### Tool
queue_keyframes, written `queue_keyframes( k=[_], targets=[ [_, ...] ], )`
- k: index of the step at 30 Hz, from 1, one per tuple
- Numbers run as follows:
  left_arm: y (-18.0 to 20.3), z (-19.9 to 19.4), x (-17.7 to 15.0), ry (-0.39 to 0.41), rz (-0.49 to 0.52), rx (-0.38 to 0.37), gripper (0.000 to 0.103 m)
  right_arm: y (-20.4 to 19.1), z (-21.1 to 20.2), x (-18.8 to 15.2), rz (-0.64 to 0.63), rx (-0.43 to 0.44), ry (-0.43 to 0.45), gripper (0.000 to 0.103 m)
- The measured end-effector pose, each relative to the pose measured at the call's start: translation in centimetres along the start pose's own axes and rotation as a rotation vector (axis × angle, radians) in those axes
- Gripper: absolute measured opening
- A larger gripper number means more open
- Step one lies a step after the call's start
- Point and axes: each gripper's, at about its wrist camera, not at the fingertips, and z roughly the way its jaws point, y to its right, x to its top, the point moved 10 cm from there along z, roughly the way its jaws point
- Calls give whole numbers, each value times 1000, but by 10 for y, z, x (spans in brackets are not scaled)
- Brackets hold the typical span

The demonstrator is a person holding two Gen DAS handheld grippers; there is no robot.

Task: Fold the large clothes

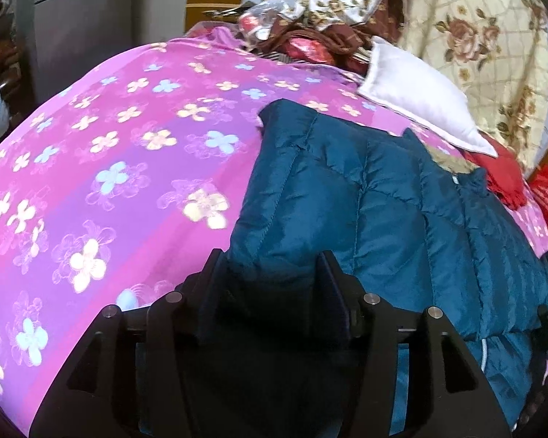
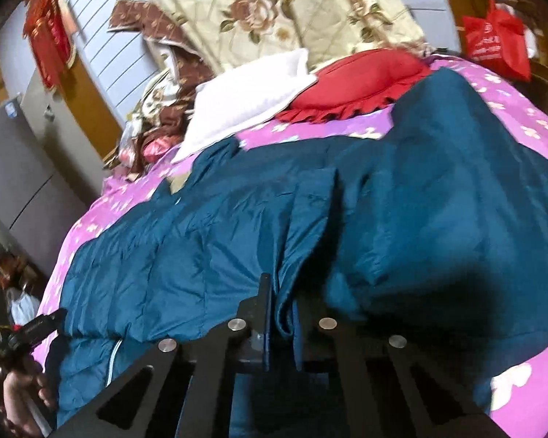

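A: Where is the jacket [image 1: 383, 200] found?
B: It is spread on the bedsheet [image 1: 109, 146], below the white pillow [image 1: 413, 91].
A: And the grippers?
B: A fold is pinched by the right gripper [image 2: 281, 314]; the left gripper [image 1: 270, 273] is held half open around the hem.

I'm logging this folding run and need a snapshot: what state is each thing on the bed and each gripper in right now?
Teal puffer jacket: spread across the bedspread, partly folded over.
Left gripper: partly open, jacket edge between its jaws.
Right gripper: shut on a jacket fold.
White pillow: lying beyond the jacket.
Red cushion: lying beside the pillow.
Pink floral bedspread: laid flat.
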Motion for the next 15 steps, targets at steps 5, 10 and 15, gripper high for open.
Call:
queue_keyframes(
  k=[5,10,15],
  targets=[
    [6,2,0,5,65,37,60,22,6,-5,64,-40,-50,6],
    [-5,15,-5,-49,7,26,68,32,1,-6,174,-8,-76,8],
    [-5,14,-6,-48,6,32,68,0,-47,28,97,-65,111,16]
  ],
)
